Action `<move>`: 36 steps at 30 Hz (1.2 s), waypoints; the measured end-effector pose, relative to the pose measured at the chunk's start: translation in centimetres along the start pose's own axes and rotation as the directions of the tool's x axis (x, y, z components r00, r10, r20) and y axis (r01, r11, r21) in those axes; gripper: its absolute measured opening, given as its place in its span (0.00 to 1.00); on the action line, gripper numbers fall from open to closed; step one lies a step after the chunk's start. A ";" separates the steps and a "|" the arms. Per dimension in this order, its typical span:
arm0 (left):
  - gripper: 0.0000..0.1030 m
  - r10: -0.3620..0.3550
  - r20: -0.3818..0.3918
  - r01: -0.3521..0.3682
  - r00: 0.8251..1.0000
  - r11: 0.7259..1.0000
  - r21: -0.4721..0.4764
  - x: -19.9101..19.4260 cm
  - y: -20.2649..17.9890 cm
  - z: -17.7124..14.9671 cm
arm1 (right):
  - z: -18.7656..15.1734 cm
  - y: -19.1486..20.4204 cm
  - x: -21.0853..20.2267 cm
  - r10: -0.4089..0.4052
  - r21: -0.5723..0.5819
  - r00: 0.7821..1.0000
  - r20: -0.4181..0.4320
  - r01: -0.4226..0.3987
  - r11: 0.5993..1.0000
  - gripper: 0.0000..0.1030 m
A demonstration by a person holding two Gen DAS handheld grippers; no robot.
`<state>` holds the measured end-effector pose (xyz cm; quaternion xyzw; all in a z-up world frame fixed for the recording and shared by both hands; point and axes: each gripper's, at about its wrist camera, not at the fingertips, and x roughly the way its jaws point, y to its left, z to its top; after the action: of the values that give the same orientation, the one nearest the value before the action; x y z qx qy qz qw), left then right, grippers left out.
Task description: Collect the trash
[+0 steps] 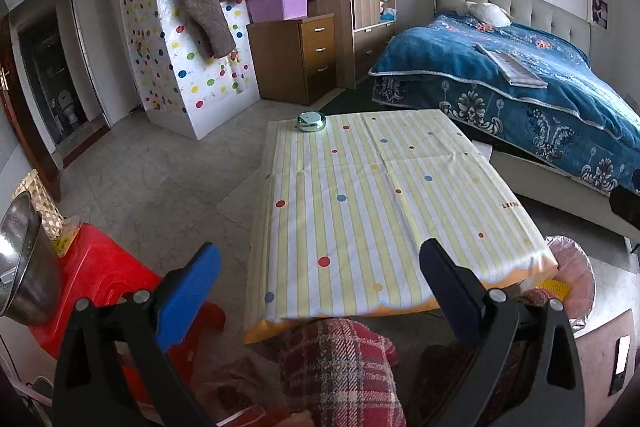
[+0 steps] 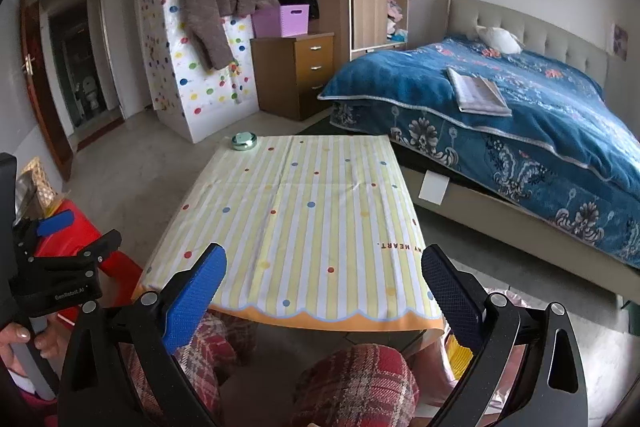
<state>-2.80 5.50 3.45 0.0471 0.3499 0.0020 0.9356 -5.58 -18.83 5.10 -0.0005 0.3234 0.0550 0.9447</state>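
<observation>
Tongs on both sides stand wide apart with nothing between the pads: the left tongs (image 1: 320, 291) and the right tongs (image 2: 324, 291) both hang just short of the near edge of the surface (image 1: 360, 187), above the seated person's plaid-covered knees. The surface is draped in a striped, dotted cloth and is almost bare. Its only item is a small round greenish metal dish (image 1: 311, 122), probably an ashtray, sitting at the far left corner. Whether it holds any rubbish cannot be told from here.

A lined waste bin (image 1: 572, 267) stands on the floor just beyond the near right corner, partly hidden behind the right finger in the left wrist view; something yellow shows inside it.

If the dish is the item to clear, it lies straight ahead and to the left of both tongs, across the full depth of the surface. The left tongs look the nearer, since the dish sits on their side, while the bin is on the right side. Being round, the dish has no long axis to line up with, so any approach angle across its rim should serve. The reach is a long one either way.
</observation>
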 end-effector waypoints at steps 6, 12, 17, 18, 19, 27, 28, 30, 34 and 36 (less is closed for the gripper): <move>0.94 -0.001 0.002 0.001 1.000 1.000 0.004 -0.2 -0.2 0.0 | 0.2 -0.4 -0.2 0.000 0.004 1.000 -0.004 0.000 1.000 0.94; 0.94 0.001 -0.005 -0.001 1.000 1.000 0.003 0.0 -0.4 0.1 | 0.1 -0.7 -0.3 0.000 -0.004 1.000 -0.006 0.000 1.000 0.94; 0.94 0.001 -0.006 -0.001 1.000 1.000 0.002 0.0 -0.4 0.2 | 0.1 -0.7 -0.3 0.002 -0.002 1.000 -0.006 -0.002 1.000 0.94; 0.94 0.001 -0.006 -0.001 1.000 1.000 0.002 0.0 -0.4 0.2 | 0.1 -0.7 -0.3 0.001 -0.002 1.000 -0.006 -0.001 1.000 0.94; 0.94 0.002 -0.006 -0.002 1.000 1.000 0.002 0.0 -0.4 0.2 | 0.2 -0.6 -0.3 0.000 -0.003 1.000 -0.008 0.000 1.000 0.94; 0.94 -0.005 -0.007 0.005 1.000 1.000 0.000 0.1 -0.6 0.1 | 0.2 -0.6 -0.3 0.002 -0.004 1.000 -0.006 -0.002 1.000 0.94; 0.94 -0.006 -0.007 0.006 1.000 1.000 -0.002 0.1 -0.6 0.1 | 0.1 -0.7 -0.3 0.002 -0.005 1.000 -0.007 -0.002 1.000 0.94; 0.94 -0.006 -0.007 0.006 1.000 1.000 -0.001 0.1 -0.5 0.1 | 0.1 -0.6 -0.3 -0.001 -0.005 1.000 -0.007 0.001 1.000 0.94; 0.94 -0.006 -0.008 0.006 1.000 1.000 -0.002 0.1 -0.5 0.1 | 0.1 -0.7 -0.3 -0.004 -0.007 1.000 -0.007 0.003 1.000 0.94; 0.94 -0.006 -0.008 0.006 1.000 1.000 -0.002 0.1 -0.6 0.1 | 0.0 -0.9 -0.4 -0.003 -0.006 1.000 -0.006 0.003 1.000 0.94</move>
<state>-2.71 4.90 3.43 0.0453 0.3540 -0.0005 0.9341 -5.84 -19.77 5.34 -0.0040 0.3259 0.0548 0.9438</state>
